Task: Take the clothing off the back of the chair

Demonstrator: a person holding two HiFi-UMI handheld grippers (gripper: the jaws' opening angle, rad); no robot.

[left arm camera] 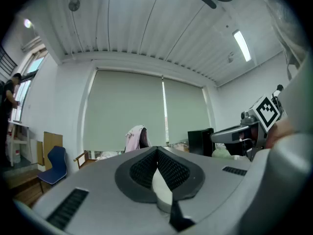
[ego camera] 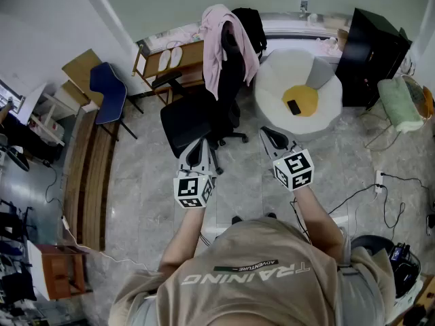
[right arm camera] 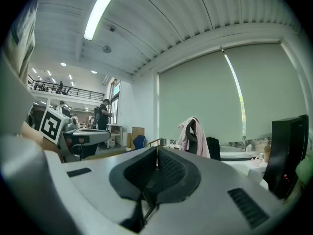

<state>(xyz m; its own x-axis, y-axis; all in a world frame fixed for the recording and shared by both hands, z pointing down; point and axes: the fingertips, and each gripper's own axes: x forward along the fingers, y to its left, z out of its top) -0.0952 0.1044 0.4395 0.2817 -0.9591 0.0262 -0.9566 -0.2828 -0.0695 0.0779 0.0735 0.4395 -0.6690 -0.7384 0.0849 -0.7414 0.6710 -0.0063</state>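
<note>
In the head view the person stands on the floor facing a black office chair (ego camera: 197, 117) at 12 o'clock. The pink clothing (ego camera: 216, 46) is draped over the top of its backrest and hangs down both sides, untouched. The left gripper (ego camera: 198, 147) and right gripper (ego camera: 270, 134) are held side by side at waist level, both aimed toward the chair but well short of it. This looks like a ready pose ahead of the reach. A white and yellow cushion (ego camera: 299, 87) lies at 1 o'clock and a blue chair (ego camera: 107, 90) at 10 o'clock, both clear of the likely path. In the left gripper view the jaws are pressed together with nothing between the ribbed pads (left arm camera: 146, 168). The pink clothing sits at 12 o'clock just above their tip and far off, so this gripper is roughly lined up with it. In the right gripper view the jaws are likewise closed and empty. The garment hangs at 1 o'clock beyond them, far away, with a dark item beside it that I cannot identify. By my reckoning both pairs of jaws will need to part before any grasp.
</note>
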